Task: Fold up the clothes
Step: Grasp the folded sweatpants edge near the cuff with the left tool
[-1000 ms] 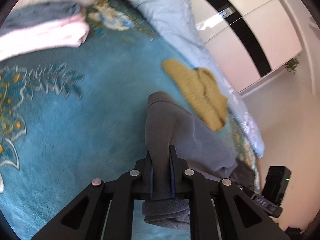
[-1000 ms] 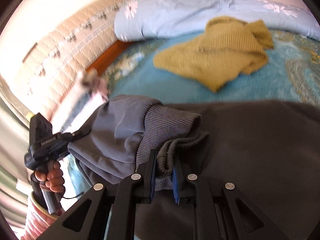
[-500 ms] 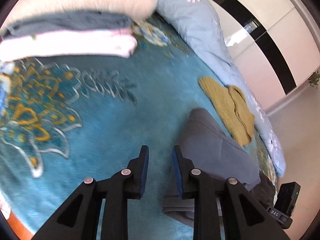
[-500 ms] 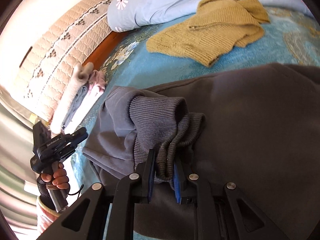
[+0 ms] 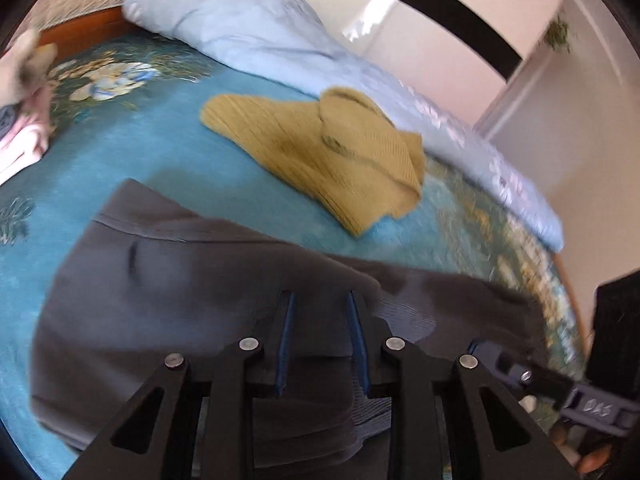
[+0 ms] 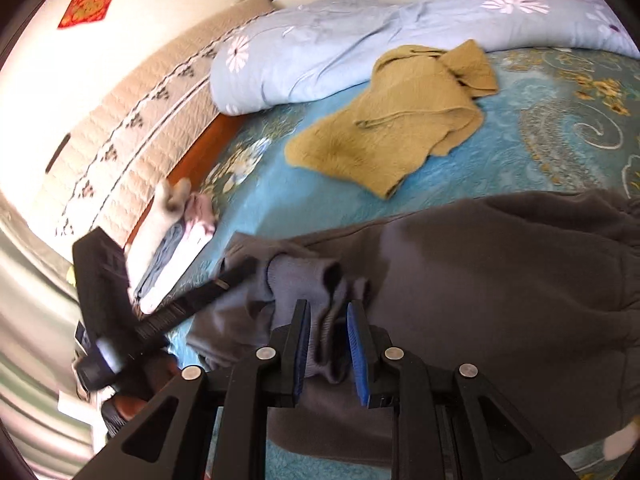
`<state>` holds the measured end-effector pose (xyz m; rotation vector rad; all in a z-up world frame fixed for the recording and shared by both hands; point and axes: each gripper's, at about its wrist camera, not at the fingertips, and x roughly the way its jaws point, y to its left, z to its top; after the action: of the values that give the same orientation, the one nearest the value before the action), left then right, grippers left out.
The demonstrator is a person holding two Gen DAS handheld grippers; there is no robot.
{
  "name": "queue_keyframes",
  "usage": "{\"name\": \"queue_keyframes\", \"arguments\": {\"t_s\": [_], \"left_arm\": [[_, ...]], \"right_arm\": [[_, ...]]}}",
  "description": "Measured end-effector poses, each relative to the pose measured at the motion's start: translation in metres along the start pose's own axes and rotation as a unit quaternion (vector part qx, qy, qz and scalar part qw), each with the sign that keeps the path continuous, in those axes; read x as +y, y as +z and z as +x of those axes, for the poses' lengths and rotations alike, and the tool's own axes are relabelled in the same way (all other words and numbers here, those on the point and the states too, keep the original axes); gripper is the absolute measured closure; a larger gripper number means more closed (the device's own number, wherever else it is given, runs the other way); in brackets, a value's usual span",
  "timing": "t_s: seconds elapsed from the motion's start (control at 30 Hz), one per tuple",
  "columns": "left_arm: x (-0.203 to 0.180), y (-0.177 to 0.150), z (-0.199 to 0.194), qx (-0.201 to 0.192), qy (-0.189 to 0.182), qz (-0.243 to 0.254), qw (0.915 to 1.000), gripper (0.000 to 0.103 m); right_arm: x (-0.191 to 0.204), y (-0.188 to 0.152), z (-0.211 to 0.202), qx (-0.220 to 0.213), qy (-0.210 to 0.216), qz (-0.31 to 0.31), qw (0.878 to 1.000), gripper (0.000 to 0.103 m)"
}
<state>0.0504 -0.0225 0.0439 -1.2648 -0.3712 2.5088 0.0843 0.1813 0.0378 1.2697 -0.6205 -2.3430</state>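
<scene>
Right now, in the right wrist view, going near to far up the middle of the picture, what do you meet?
right gripper with its jaws opening around a ribbed cuff → grey sweatshirt → teal bedspread → mustard knit sweater → light blue floral duvet

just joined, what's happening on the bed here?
A person with a handheld gripper in each hand is folding a dark grey sweatshirt on a teal bedspread. The right gripper has the ribbed cuff between its jaws, which are opening, so it looks like a release. The left gripper hovers over the sweatshirt's body, jaws opening with nothing between them. A mustard sweater lies unfolded beyond, and a stack of folded clothes sits near the headboard.
</scene>
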Motion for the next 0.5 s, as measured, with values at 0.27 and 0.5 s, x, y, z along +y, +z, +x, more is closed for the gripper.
{"name": "queue_keyframes", "arguments": {"t_s": [0.27,0.5], "left_arm": [[0.034,-0.015,0.008,0.035,-0.031,-0.097,0.9942,0.077],[0.004,-0.055,-0.022,0.003,-0.027,-0.04,0.9988,0.071]], "right_arm": [[-0.026,0.007,0.001,-0.005,-0.006,0.046,0.999,0.081],[-0.028,0.012,-0.04,-0.061,0.004,0.062,0.996,0.081]]}}
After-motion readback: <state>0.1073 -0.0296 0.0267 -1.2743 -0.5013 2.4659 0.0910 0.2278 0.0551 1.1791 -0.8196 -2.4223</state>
